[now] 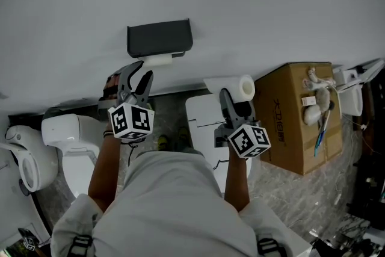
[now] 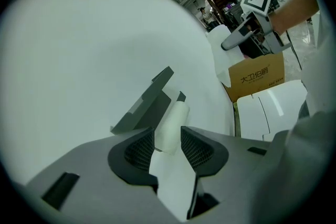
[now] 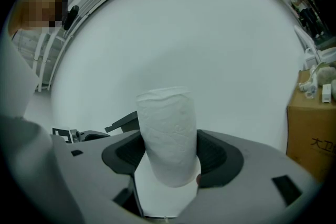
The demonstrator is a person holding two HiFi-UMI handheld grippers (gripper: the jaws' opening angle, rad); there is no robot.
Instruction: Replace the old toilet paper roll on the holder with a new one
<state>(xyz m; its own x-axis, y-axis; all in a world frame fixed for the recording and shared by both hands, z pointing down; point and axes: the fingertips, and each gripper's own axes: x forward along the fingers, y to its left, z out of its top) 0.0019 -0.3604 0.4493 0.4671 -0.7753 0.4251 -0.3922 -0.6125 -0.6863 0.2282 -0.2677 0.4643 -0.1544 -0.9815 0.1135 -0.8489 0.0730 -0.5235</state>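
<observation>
A dark grey paper holder (image 1: 159, 38) is fixed to the white wall. A thin, nearly used-up white roll (image 1: 161, 60) hangs under it. My left gripper (image 1: 144, 73) points up at that roll from just below and left. In the left gripper view the old roll (image 2: 174, 115) runs from the holder (image 2: 144, 105) down between the gripper's (image 2: 168, 138) fingertips; the jaws are open and the pads do not press on it. My right gripper (image 1: 231, 99) is shut on a full new toilet paper roll (image 1: 231, 88), held right of the holder. The new roll (image 3: 167, 128) stands upright between the right gripper's (image 3: 169, 157) pads.
A brown cardboard box (image 1: 301, 120) with cables and small white items on top stands at the right. A white toilet (image 1: 72, 141) is at the lower left. A white lidded unit (image 1: 204, 120) sits below the grippers, by the person's body.
</observation>
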